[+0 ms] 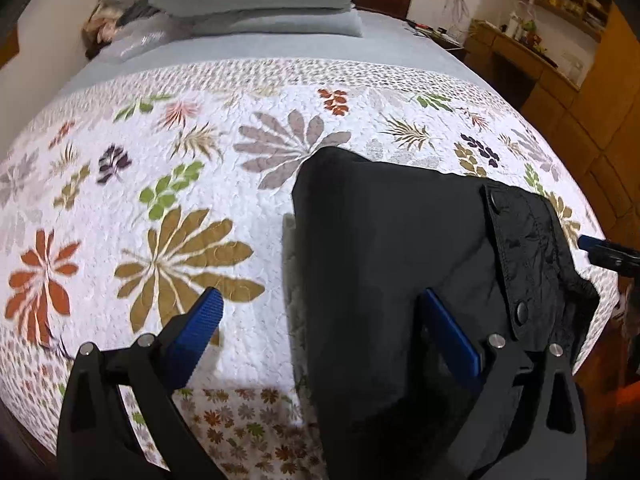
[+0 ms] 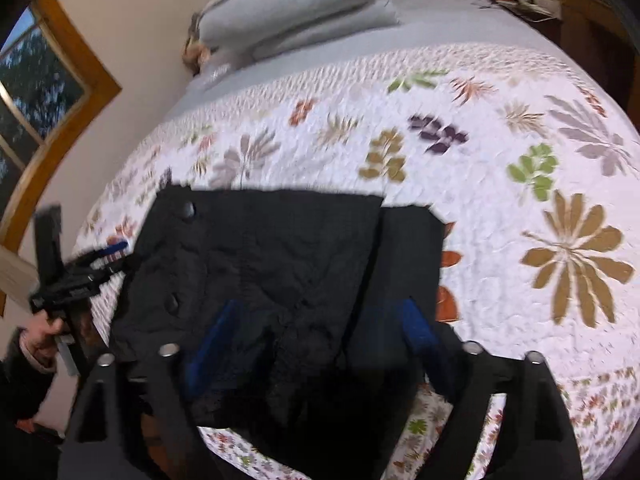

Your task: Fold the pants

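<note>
Left wrist: folded pants [image 1: 384, 264] near quilt [image 1: 160, 200] edge.

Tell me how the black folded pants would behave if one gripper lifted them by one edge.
The black folded pants would probably sag and unfold, since the wrinkled fabric looks thin. They likely weigh little, lying flat on the floral quilt.

Both wrist cams look close down at bed [image 1: 240, 92], sharing black pants [image 1: 380, 240]
</note>
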`<state>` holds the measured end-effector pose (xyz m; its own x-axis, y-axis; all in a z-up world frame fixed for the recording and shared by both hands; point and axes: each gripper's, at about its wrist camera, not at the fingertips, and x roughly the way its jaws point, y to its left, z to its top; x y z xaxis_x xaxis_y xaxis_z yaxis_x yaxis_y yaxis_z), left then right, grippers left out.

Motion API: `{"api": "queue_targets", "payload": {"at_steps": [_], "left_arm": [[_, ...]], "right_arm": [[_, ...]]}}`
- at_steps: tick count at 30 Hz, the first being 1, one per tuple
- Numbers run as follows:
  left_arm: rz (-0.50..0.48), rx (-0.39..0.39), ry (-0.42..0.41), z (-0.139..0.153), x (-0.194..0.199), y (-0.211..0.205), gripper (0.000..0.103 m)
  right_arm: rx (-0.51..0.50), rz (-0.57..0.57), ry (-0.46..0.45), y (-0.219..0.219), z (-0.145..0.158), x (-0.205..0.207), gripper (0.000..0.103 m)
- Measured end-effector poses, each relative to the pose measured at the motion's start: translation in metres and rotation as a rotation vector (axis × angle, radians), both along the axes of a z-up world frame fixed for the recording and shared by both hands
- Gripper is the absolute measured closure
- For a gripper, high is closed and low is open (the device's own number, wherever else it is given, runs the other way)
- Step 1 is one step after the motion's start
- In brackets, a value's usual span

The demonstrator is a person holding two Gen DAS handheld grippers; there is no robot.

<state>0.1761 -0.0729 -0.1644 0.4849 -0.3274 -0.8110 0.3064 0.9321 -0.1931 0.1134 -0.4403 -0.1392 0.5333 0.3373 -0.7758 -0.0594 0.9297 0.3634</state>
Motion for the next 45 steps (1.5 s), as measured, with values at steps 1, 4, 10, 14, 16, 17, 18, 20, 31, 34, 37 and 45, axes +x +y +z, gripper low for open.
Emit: {"api": "queue_targets", "payload": {"at_steps": [1, 4, 10, 14, 16, 17, 18, 20, 31, 34, 37, 45], "left_arm": [[0.009, -0.02, 0.015, -0.001, 0.0, 0.003, 0.002], [0.027, -0.046, 0.043, -0.003, 0.001, 0.007, 0.003], [-0.014, -0.016, 0.029, -0.008, -0.005, -0.004, 0.003], [-0.027, 0.002, 0.024, -0.012, -0.006, -0.007, 0.002], [-0.031, 0.003, 0.028, -0.012, -0.006, -0.006, 0.002], [-0.035, 0.009, 0.024, -0.012, -0.007, -0.006, 0.002], [-0.043, 0.024, 0.014, -0.012, -0.008, -0.008, 0.002], [-0.055, 0.049, -0.002, -0.013, -0.008, -0.011, 0.002], [-0.084, 0.066, 0.015, -0.023, 0.001, -0.011, 0.002], [-0.055, 0.084, 0.005, -0.017, -0.001, -0.005, 0.002], [-0.034, 0.083, -0.009, -0.012, -0.001, 0.001, 0.003], [-0.001, 0.11, -0.033, -0.007, 0.0, 0.005, 0.003]], "right_arm": [[0.028, -0.018, 0.004, -0.007, 0.001, -0.002, 0.011], [0.083, -0.076, 0.041, -0.028, -0.005, -0.004, 0.011], [0.142, -0.105, 0.088, -0.044, -0.027, -0.005, 0.011], [0.168, -0.095, 0.12, -0.04, -0.043, -0.003, 0.011], [0.133, -0.118, 0.114, -0.038, -0.043, -0.004, 0.013], [0.067, -0.143, 0.077, -0.036, -0.035, -0.006, 0.013], [0.049, -0.13, 0.044, -0.032, -0.027, -0.008, 0.014], [0.083, -0.071, 0.015, -0.025, -0.016, -0.011, 0.014], [0.172, 0.116, 0.124, 0.018, -0.041, -0.004, 0.023], [0.122, 0.162, 0.132, 0.036, -0.044, 0.003, 0.044], [0.128, 0.2, 0.073, 0.043, -0.027, 0.001, 0.062], [-0.009, 0.293, 0.051, 0.076, -0.016, -0.003, 0.063]]}}
